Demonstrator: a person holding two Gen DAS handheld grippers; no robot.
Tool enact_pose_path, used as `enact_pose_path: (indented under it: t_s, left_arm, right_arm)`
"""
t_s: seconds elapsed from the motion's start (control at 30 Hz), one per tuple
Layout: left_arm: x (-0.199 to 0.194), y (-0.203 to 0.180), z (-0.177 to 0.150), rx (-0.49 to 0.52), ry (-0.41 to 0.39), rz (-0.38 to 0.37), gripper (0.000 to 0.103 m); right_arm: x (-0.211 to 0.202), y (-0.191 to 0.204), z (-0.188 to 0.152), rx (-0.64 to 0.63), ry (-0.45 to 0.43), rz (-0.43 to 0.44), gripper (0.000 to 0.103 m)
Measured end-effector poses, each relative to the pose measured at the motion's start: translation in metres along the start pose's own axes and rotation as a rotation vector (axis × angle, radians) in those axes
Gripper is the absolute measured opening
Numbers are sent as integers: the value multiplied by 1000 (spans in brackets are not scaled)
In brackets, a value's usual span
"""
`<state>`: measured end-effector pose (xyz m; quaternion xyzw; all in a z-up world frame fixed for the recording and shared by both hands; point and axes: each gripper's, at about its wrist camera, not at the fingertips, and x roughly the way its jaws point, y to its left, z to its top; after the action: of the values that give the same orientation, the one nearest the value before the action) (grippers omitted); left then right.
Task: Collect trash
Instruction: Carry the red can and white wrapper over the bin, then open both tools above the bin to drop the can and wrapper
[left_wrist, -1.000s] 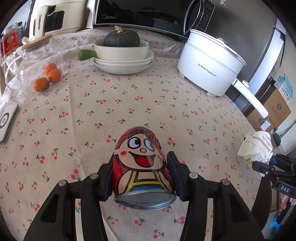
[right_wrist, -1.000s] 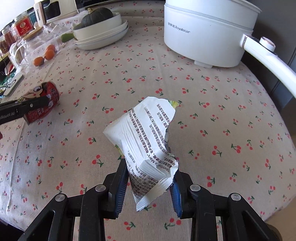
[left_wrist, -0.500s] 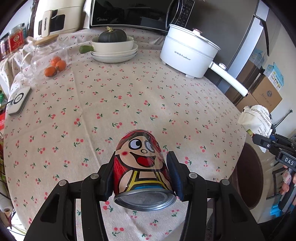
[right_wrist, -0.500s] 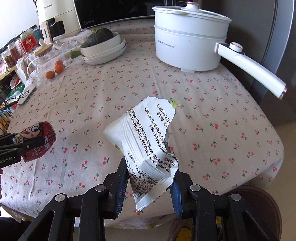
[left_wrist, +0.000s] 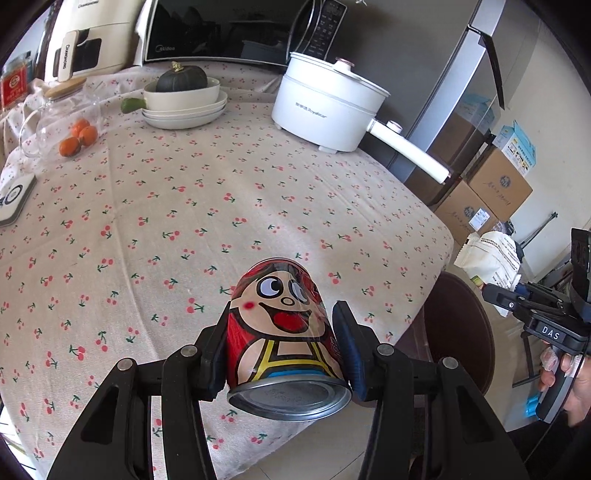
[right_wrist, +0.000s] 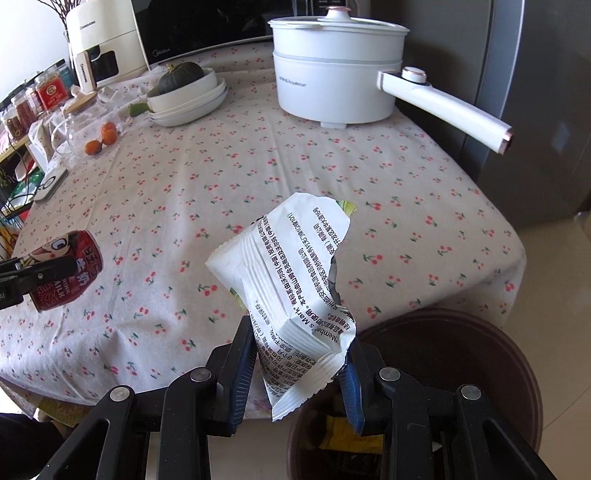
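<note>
Gripping, left: the left hand-held gripper (left_wrist: 282, 345) pinches a red cartoon-face metal can (left_wrist: 282, 328) between its black pads, low centre of the left wrist view, held above the near edge of the desk (left_wrist: 221, 206) with its cherry-print cloth.
Right: the right hand-held gripper (right_wrist: 301, 363) is clamped on a torn white printed snack wrapper (right_wrist: 295, 280), centre of the right wrist view, the wrapper's torn top edge pointing up.
Bin: a round dark brown trash bin (right_wrist: 461, 369) stands on the floor beside the desk at lower right, directly under the right gripper's fingers; something yellow lies inside.
Cross view: the can shows at the left edge of the right wrist view; the wrapper at the right edge of the left.
Background: a white electric pot with a long handle (right_wrist: 340, 74) and stacked white dishes holding a dark green squash (left_wrist: 183, 99) stand at the far side.
</note>
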<state>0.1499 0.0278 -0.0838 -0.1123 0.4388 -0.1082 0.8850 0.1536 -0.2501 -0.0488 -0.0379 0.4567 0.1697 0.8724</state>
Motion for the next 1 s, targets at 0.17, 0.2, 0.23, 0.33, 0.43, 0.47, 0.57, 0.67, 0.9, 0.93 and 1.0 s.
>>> enact_pose_path:
  t_s: [0.17, 0.2, 0.23, 0.33, 0.43, 0.47, 0.57, 0.67, 0.9, 0.93, 1.0]
  left_arm:
    - [11, -31, -5, 55, 18, -39, 53]
    - [14, -38, -5, 66, 23, -47, 53]
    - [17, -45, -6, 76, 27, -55, 53]
    - [27, -65, -9, 104, 42, -80, 53]
    - [37, -85, -13, 131, 60, -112, 53]
    - [41, -93, -14, 140, 67, -123, 53]
    - [51, -115, -20, 173, 85, -155, 53]
    - [62, -138, -25, 208, 102, -186, 53]
    - [87, -185, -38, 282, 145, -251, 53]
    - [92, -191, -39, 290, 150, -259, 53]
    - [97, -200, -42, 297, 159, -273, 53]
  right_arm:
    - [-3, -33, -20, 57, 36, -37, 36]
    - [-4, -39, -24, 68, 43, -46, 36]
    - [-5, -45, -28, 79, 48, -54, 36]
    - [-9, -64, -40, 108, 63, -79, 36]
    - [-12, -81, -53, 128, 75, -99, 36]
    - [-14, -86, -57, 134, 79, -104, 36]
    - [-19, -102, -68, 154, 88, -120, 36]
    - [-24, -117, -79, 176, 94, -132, 36]
    - [-31, -144, -99, 222, 114, -158, 36]
    - [-32, -146, -101, 228, 116, -160, 36]
    - [-33, -150, -105, 235, 121, -163, 36]
